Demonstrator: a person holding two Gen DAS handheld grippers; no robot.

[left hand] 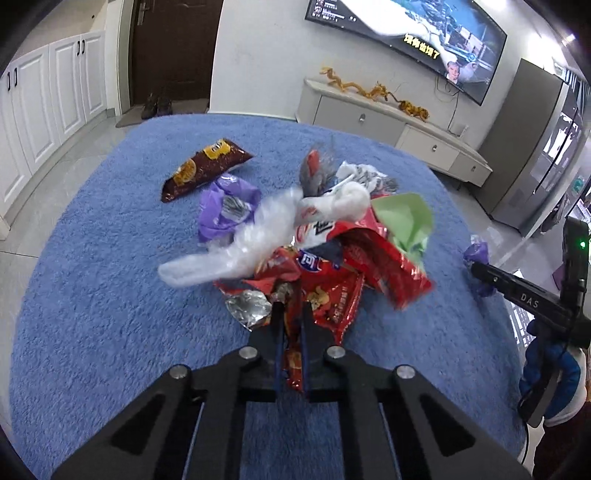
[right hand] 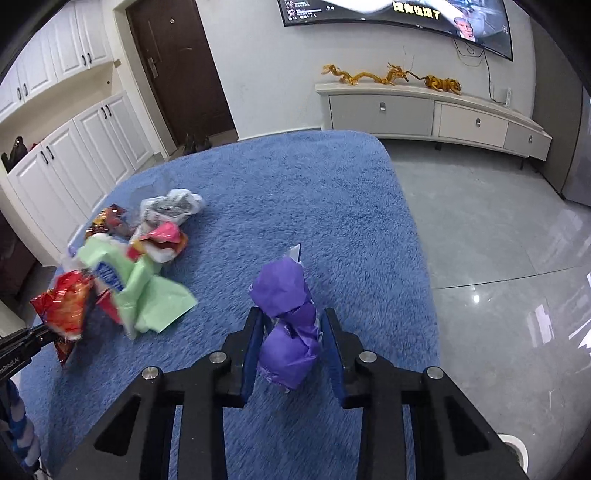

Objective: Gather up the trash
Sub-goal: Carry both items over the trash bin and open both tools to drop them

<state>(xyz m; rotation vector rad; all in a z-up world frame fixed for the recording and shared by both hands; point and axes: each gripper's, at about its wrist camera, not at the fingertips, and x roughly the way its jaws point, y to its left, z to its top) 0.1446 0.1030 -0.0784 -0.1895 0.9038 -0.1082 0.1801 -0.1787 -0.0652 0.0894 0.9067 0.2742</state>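
Note:
My left gripper [left hand: 291, 314] is shut on a red snack bag [left hand: 328, 295] and holds it above the blue rug [left hand: 92, 295]. Beyond it lies a pile of trash: a clear plastic bag [left hand: 251, 243], a purple wrapper [left hand: 225, 206], a green paper [left hand: 406, 218] and a second red bag [left hand: 384, 266]. A brown chip bag [left hand: 207, 166] lies apart at the far left. My right gripper [right hand: 291, 332] is shut on a crumpled purple wrapper [right hand: 288, 325] over the rug [right hand: 332, 221]. The pile shows at the left in the right wrist view [right hand: 140, 266].
A white TV cabinet [right hand: 436, 114] with golden figurines stands at the back under a wall TV [right hand: 406, 18]. Grey tile floor [right hand: 498, 240] lies right of the rug. White cupboards [right hand: 74, 147] and a dark door [right hand: 177, 66] are at the left. Shoes [left hand: 157, 105] sit by the door.

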